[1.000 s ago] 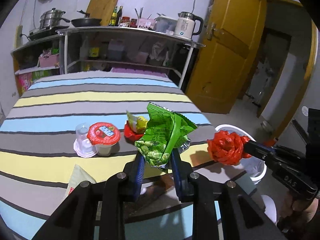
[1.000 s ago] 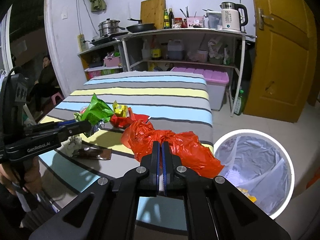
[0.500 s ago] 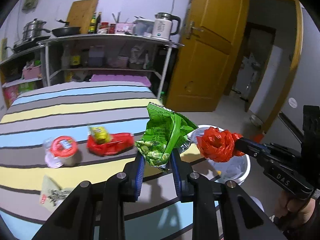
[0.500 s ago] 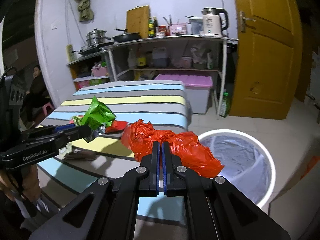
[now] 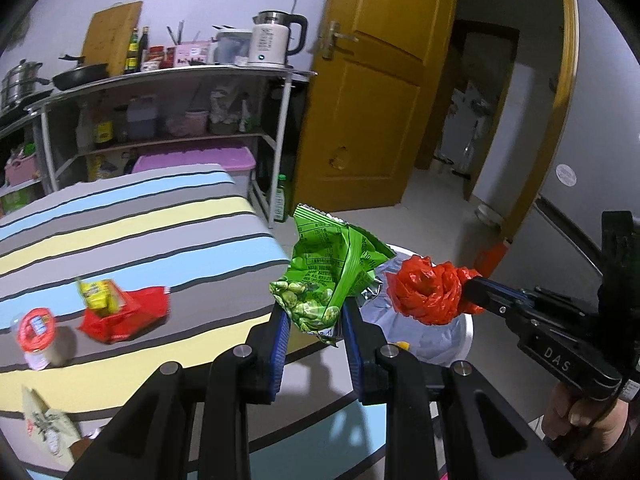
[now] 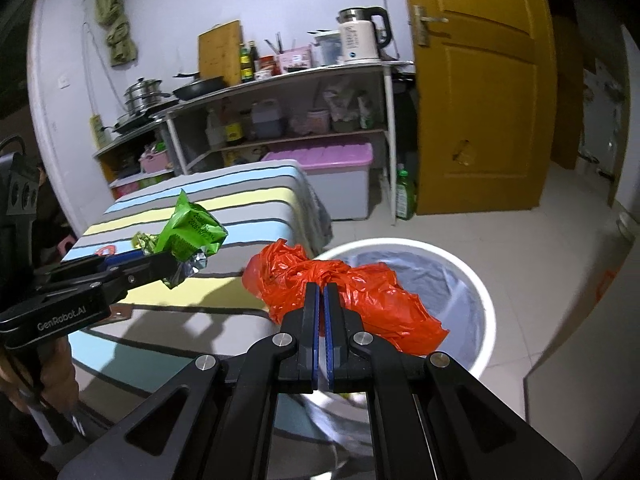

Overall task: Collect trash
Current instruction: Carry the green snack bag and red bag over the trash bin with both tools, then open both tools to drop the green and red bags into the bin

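My left gripper (image 5: 314,314) is shut on a crumpled green snack bag (image 5: 330,272), held above the table's right edge next to the bin; it also shows in the right wrist view (image 6: 188,232). My right gripper (image 6: 320,296) is shut on a crumpled red plastic bag (image 6: 352,292), held over the near rim of a white bin (image 6: 480,296) lined with a clear bag. The red bag (image 5: 430,290) hangs over the bin (image 5: 466,326) in the left wrist view.
On the striped table (image 5: 140,232) lie a red wrapper with a yellow packet (image 5: 120,308), a red-lidded cup (image 5: 38,332) and a pale packet (image 5: 48,428). A metal shelf rack (image 6: 288,120) and a yellow door (image 6: 480,100) stand behind.
Both grippers have swung right with their loads, from over the table toward the bin. The red bag now hangs over the bin's rim; the table trash has slid left in view.
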